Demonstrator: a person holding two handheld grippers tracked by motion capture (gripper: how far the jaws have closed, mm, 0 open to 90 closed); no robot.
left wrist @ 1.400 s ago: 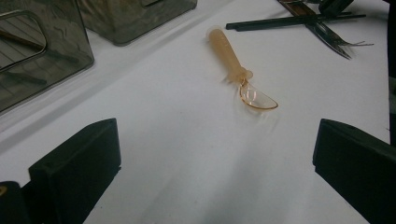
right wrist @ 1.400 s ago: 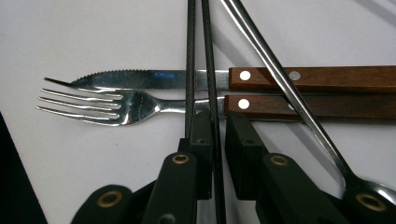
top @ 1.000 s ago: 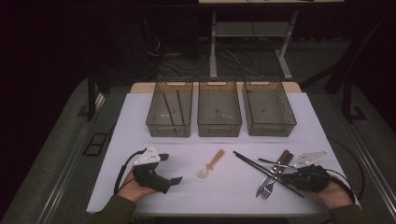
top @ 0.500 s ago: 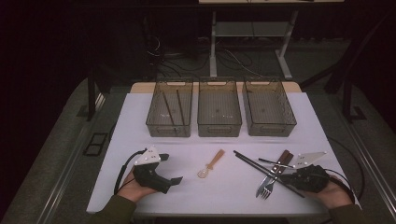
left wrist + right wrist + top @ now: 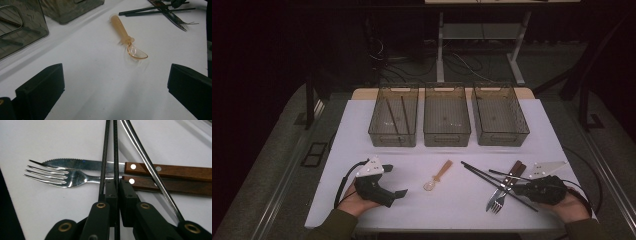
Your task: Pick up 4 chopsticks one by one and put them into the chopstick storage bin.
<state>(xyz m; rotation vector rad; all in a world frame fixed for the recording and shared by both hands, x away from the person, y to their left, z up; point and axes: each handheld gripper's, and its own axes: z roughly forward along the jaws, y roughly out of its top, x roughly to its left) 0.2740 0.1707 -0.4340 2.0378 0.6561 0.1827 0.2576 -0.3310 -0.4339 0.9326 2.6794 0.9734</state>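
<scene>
Gripping is the step in hand, would you say?

Yes. The right gripper point(image 5: 118, 187) has its jaws pressed together on one black chopstick point(image 5: 116, 150), near the end that points at the person. From above, that stick runs slantwise across the table's point(image 5: 362, 125) near right part, away from the hand.

And its twin?

The second black chopstick point(image 5: 105, 150) lies just beside the first, outside the jaw and not caught. Both sticks cross over the fork point(image 5: 62, 176) and the knife point(image 5: 82, 165), which rest flat beneath them. A metal rod point(image 5: 147, 162) slants past on the other side.

What is the left gripper point(image 5: 394, 181) doing?

Resting on the table in the person's hand, its jaws wide apart and nothing between them. It faces the orange spoon point(image 5: 127, 40), which lies apart from it.

So what does the next move call for?

I'd judge a straight lift, so the held stick comes clear without dragging its twin or nudging the fork. Then comes a carry to the left bin point(image 5: 393, 141) at the far side, where dark sticks already lie. A thin round stick may swivel in the pads, so a level carry would be wise.
</scene>
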